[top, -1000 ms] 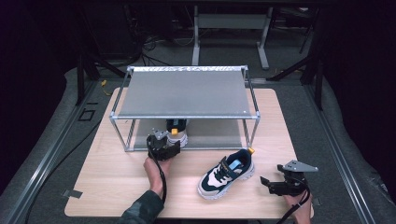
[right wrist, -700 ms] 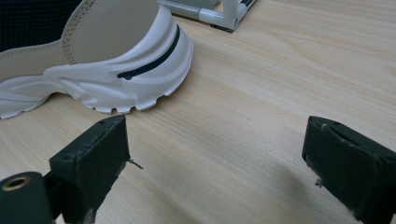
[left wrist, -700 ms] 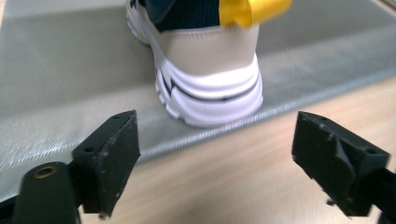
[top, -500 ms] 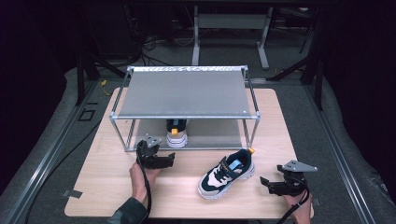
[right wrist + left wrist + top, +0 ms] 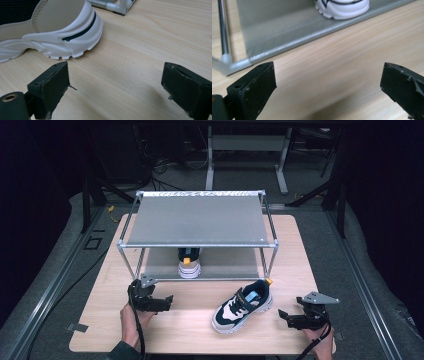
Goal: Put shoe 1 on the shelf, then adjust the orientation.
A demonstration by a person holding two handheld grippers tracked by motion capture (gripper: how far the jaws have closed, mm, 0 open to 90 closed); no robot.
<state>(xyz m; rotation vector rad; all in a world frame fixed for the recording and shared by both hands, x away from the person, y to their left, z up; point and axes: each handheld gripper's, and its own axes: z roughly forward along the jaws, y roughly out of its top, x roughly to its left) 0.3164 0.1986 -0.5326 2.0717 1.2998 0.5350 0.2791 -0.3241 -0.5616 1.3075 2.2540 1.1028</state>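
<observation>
Left gripper point(image 5: 162, 302), held low over the bench point(image 5: 100, 285) near its front-left part, just in front of the rack's point(image 5: 197, 217) front-left leg: its jaws have just been opening and now stand wide apart, with bare wood between them and nothing touched. One shoe point(image 5: 189, 264) rests on the rack's lower shelf, toward the front edge of that shelf, its white sole visible at the top of the left gripper view. Right gripper point(image 5: 289, 319), near the bench's front-right corner: jaws spread wide, empty, clear of everything. A second shoe point(image 5: 242, 305) lies on the bench between the two grippers, in front of the rack's front-right leg, its heel just beside the right gripper's jaws but apart from them.
</observation>
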